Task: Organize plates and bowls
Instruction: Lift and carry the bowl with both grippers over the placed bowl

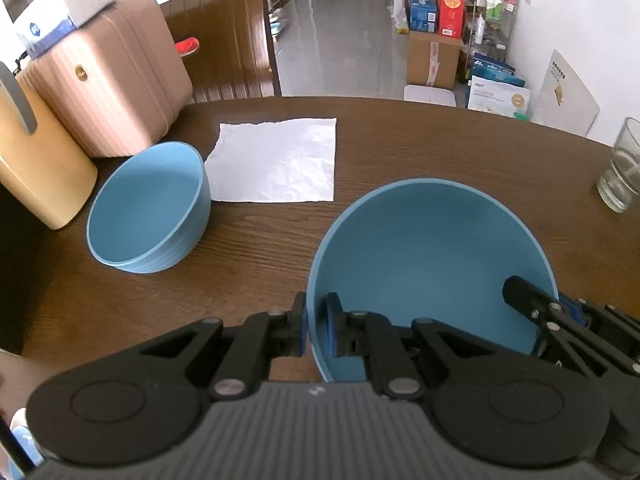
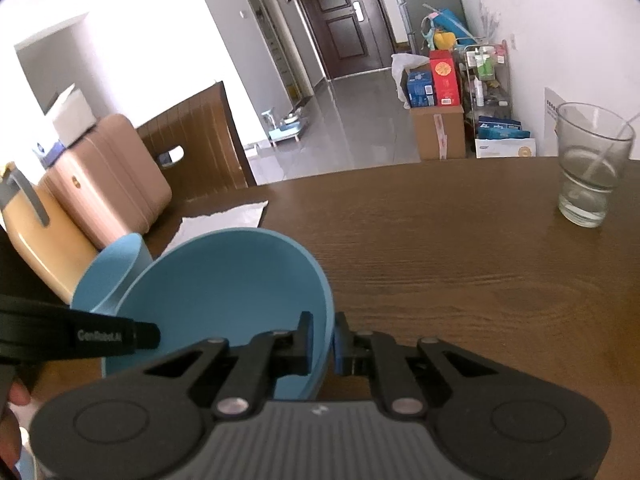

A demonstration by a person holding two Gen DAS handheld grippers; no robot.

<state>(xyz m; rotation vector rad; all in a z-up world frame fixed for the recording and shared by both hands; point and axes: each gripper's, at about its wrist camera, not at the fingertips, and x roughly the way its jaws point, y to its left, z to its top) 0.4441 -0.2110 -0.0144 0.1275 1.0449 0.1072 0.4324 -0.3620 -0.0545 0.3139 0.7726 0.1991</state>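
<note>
Large blue bowl point(image 1: 432, 256): held off the bench point(image 1: 260, 248) by both grippers. Left gripper point(image 1: 316, 326) pinches its near-left rim, one pad inside, one outside; right gripper point(image 2: 322, 344) pinches the opposite rim likewise.

Small blue bowl point(image 1: 148, 208): upright on bench, well left of large one, just beside white paper sheet point(image 1: 276, 160).

Left view only: full small bowl, whole sheet. Right view only: dark door point(image 2: 340, 20), glass point(image 2: 588, 164) w/ stirrer, full.

Writing: "GenRobot.AI" on left gripper's finger, right view. Box labels illegible.
</note>
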